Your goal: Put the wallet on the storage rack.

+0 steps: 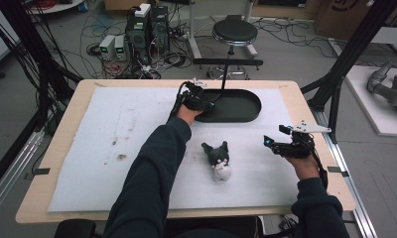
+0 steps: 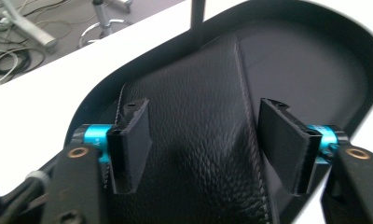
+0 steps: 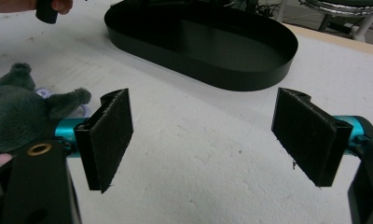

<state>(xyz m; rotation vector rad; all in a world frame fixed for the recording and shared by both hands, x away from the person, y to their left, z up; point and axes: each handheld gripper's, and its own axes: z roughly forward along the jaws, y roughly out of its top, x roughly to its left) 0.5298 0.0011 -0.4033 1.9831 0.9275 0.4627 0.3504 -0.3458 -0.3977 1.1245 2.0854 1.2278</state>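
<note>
Up at the far side of the mat, the left gripper (image 1: 202, 100) hangs over the black tray (image 1: 246, 115), jaws spread and empty, apparently having nothing to hold. Nearer the person, the right gripper (image 1: 269, 142) hovers wide open beside the grey plush toy (image 1: 218, 159), likely ready to reach for it. No readable writing appears anywhere.

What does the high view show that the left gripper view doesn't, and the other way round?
High view alone: the plush toy on the white mat, both forearms, the right gripper, and the stool beyond the table. Left gripper view alone: the left gripper up close, jaws wide apart over the pebbled floor of the black tray. Both share that tray and the mat around it.
</note>
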